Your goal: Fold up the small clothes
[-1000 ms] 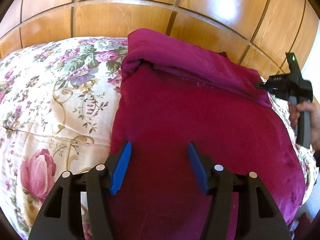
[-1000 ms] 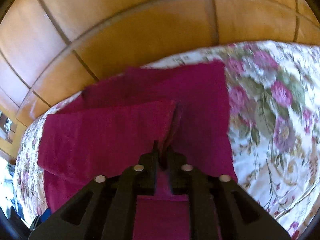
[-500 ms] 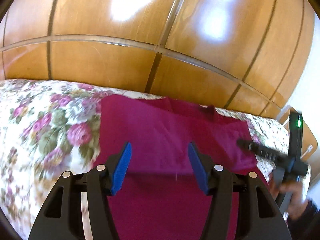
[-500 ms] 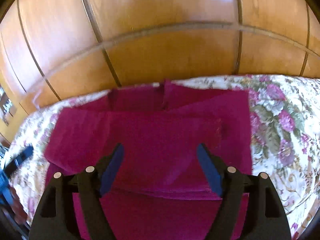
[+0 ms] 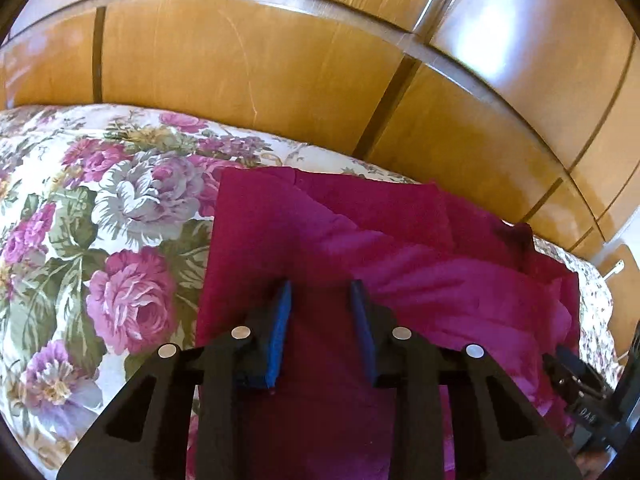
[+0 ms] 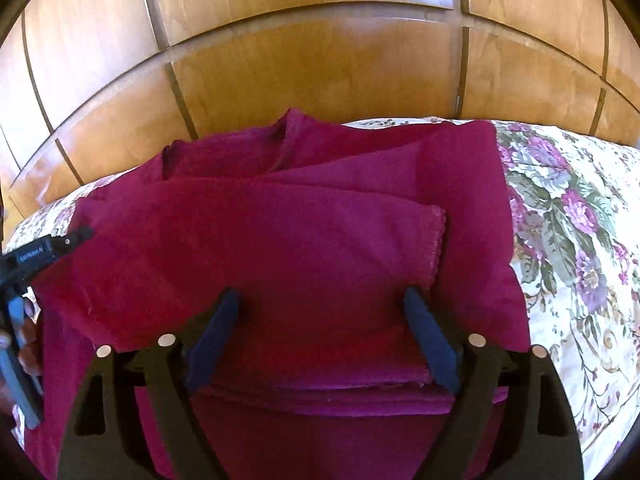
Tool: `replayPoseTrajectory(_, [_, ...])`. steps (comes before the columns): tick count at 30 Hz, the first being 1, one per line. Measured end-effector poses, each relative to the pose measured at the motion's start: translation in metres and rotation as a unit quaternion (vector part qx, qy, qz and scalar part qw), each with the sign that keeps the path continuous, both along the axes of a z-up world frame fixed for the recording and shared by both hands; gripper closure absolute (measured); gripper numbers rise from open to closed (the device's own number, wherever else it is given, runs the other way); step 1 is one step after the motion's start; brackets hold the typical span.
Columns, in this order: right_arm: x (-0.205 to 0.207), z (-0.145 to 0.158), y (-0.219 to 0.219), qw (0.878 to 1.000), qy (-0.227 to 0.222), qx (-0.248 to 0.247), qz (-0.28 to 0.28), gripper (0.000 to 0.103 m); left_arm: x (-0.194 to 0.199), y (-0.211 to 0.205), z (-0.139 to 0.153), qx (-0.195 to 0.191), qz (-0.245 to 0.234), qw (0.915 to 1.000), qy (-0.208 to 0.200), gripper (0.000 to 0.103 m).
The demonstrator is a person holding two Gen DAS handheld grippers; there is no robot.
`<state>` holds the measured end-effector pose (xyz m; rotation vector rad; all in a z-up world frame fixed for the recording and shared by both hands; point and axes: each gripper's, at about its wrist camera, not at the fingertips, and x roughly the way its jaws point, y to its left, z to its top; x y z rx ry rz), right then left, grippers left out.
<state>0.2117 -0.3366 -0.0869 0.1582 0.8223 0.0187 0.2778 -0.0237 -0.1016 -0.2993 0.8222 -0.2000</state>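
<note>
Below, folded magenta garment (image 6: 280, 248) under both parted tongs, left (image 5: 322, 300) and right (image 6: 320, 312), ungrasped.

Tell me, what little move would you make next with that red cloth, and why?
Probably lower the left gripper and pinch the magenta garment at its near edge. Both it and the right gripper are open and holding nothing, and the garment lies only partly folded on the floral bedspread.

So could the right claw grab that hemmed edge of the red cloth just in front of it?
Probably yes. The right claw is open, and the folded flap's hemmed edge of the red cloth lies just ahead, right of its fingers, with nothing over it. The left claw is off to the other side.
</note>
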Motion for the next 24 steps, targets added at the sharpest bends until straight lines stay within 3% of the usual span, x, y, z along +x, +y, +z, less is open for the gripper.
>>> replayPoseTrajectory(2, [0.002,-0.001,-0.001,1.000,0.000,0.005,0.003,0.014,0.002,0.003,0.001,-0.007,0.000,1.0000,0.007,0.072])
replayPoseTrajectory(6, [0.001,0.000,0.001,1.000,0.001,0.000,0.003,0.014,-0.018,-0.002,0.023,0.031,0.011,0.9994,0.014,0.071])
replayPoseTrajectory(10, [0.000,-0.001,0.000,1.000,-0.001,0.003,0.004,0.013,-0.064,-0.013,0.043,0.066,-0.005,0.9976,-0.024,0.071])
replayPoseTrajectory(12, [0.001,-0.001,0.002,1.000,-0.001,0.003,0.004,0.013,-0.074,-0.023,0.033,0.110,-0.012,0.9937,-0.020,0.071])
replayPoseTrajectory(13, [0.001,-0.002,0.002,1.000,-0.001,0.004,0.004,0.013,-0.070,-0.027,0.018,0.129,-0.015,0.9915,0.003,0.071])
replayPoseTrajectory(15, [0.001,-0.002,0.002,1.000,0.000,0.003,0.004,0.013,-0.068,-0.025,0.005,0.122,-0.015,0.9924,0.008,0.071])
replayPoseTrajectory(20, [0.001,-0.001,0.003,1.000,0.002,-0.001,0.003,0.013,-0.077,-0.023,0.022,0.102,0.006,0.9947,0.014,0.071])
replayPoseTrajectory(24, [0.003,0.001,0.006,1.000,0.004,-0.008,0.002,0.012,-0.105,-0.014,0.042,0.093,0.016,0.9956,-0.005,0.071])
